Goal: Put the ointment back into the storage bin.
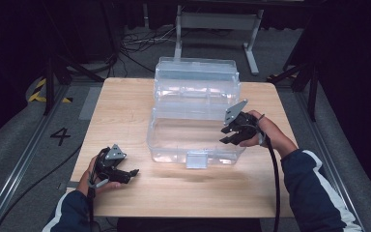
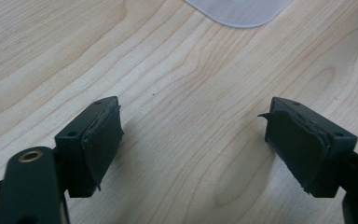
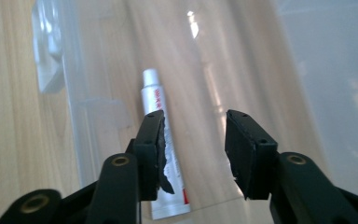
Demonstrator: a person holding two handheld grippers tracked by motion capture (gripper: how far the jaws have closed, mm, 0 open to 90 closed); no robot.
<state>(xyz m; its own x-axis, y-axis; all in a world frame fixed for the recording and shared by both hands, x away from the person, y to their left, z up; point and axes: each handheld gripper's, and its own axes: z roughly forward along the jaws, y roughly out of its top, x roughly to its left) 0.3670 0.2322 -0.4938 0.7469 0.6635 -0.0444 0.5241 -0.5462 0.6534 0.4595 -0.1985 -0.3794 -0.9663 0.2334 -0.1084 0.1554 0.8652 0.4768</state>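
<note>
Where the right gripper view looks down: white tube (image 3: 161,140) in the clear box (image 1: 174,140), right gripper (image 3: 193,149) released, empty.

A: High view is dim, dark surroundings, light falls only on the pale wooden table (image 1: 125,104). Soft overall.
B: Glare?
A: Bright streak on the clear plastic storage box (image 3: 193,23) in the right gripper view, whole frame blurry there.
B: Left gripper view?
A: Evenly lit, wood grain sharp, faint shadows under the black jaws.
</note>
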